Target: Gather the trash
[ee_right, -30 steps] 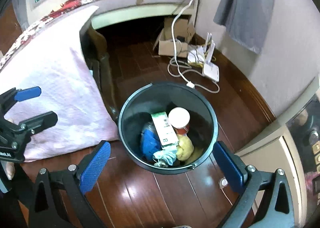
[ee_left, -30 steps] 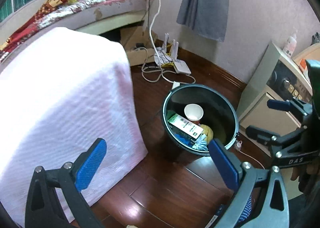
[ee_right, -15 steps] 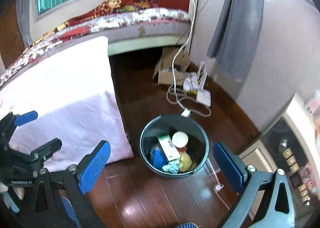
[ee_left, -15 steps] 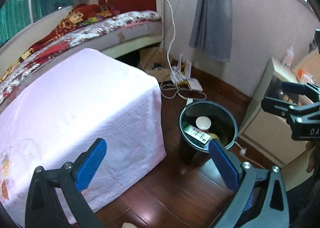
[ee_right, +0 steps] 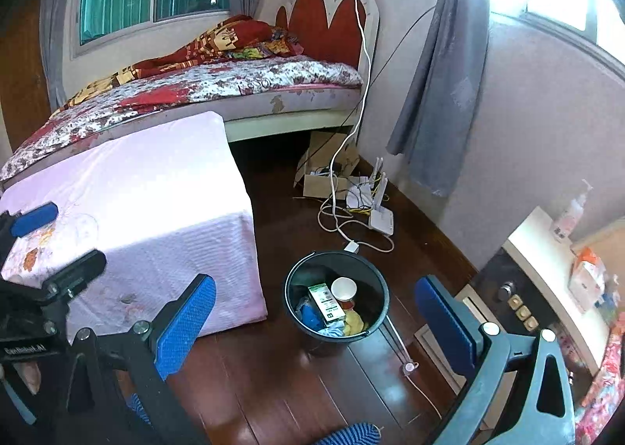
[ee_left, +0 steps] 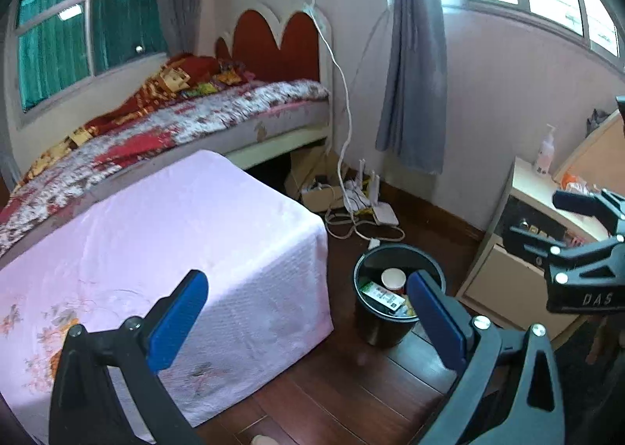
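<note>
A black trash bin [ee_left: 384, 330] stands on the wooden floor between the pink-covered table and a cabinet. Inside it lie a paper cup [ee_right: 343, 289], a green and white carton [ee_right: 326, 302], a blue wrapper [ee_right: 310, 316] and something yellow [ee_right: 353, 322]. My left gripper [ee_left: 308, 316] hovers open high above the table corner and floor, nothing between its blue pads. Held well above the bin [ee_right: 289, 281], my right gripper [ee_right: 312, 328] is open and empty too. Each gripper shows at the edge of the other's view: the right gripper [ee_left: 547, 216] and the left gripper [ee_right: 54, 242].
A table under a pink cloth [ee_left: 156, 250] fills the left, with a bed [ee_left: 195, 121] behind it. A router and white cables [ee_right: 381, 220] lie on the floor past the bin, beside a cardboard box [ee_right: 320, 183]. A cabinet with a safe [ee_right: 519, 304] stands on the right.
Both grippers have risen and drawn back from the bin, which now looks smaller and farther off. Both stay open and empty.
</note>
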A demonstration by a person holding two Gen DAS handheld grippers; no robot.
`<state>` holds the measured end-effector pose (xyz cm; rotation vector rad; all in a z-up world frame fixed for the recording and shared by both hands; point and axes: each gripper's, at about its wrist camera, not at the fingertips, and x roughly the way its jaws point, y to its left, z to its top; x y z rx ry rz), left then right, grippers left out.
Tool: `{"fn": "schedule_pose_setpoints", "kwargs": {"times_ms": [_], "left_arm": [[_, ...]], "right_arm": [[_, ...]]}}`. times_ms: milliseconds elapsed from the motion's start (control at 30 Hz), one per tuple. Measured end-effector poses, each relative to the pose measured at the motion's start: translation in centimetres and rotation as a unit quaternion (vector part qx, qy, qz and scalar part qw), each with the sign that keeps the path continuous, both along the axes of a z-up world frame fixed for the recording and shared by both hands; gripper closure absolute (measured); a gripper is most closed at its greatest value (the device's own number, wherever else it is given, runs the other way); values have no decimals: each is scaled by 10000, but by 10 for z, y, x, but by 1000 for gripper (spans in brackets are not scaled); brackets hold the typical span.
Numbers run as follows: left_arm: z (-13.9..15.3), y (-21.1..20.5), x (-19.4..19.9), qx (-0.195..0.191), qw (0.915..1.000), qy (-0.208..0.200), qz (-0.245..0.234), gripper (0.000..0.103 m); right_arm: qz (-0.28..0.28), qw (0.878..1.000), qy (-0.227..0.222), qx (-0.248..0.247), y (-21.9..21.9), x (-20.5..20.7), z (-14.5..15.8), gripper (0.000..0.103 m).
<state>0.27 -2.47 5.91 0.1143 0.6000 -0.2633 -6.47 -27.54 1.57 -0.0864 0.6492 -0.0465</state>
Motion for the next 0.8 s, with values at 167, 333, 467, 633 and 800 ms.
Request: {"fn": "schedule_pose_setpoints", "kwargs": {"times_ms": [167, 333, 467, 633, 800], "left_arm": [[19, 11, -28, -32, 9996, -287, 47, 1], [34, 24, -37, -179, 9977, -624, 210, 1], [31, 24, -37, -105, 9975, -668, 223, 1], [31, 22, -36, -116, 9977, -625, 227, 1], [31, 18, -39, -80, 9978, -629, 198, 1]], "right_arm": [[-51, 9995, -266, 144, 6, -28, 16, 0], [130, 9986, -498, 81, 22, -39, 34, 0], [157, 9980, -606, 129, 27, -44, 43, 0], [125, 9979, -621, 160, 26, -46, 42, 0], [85, 9982, -560, 178, 21, -45, 37, 0]]}}
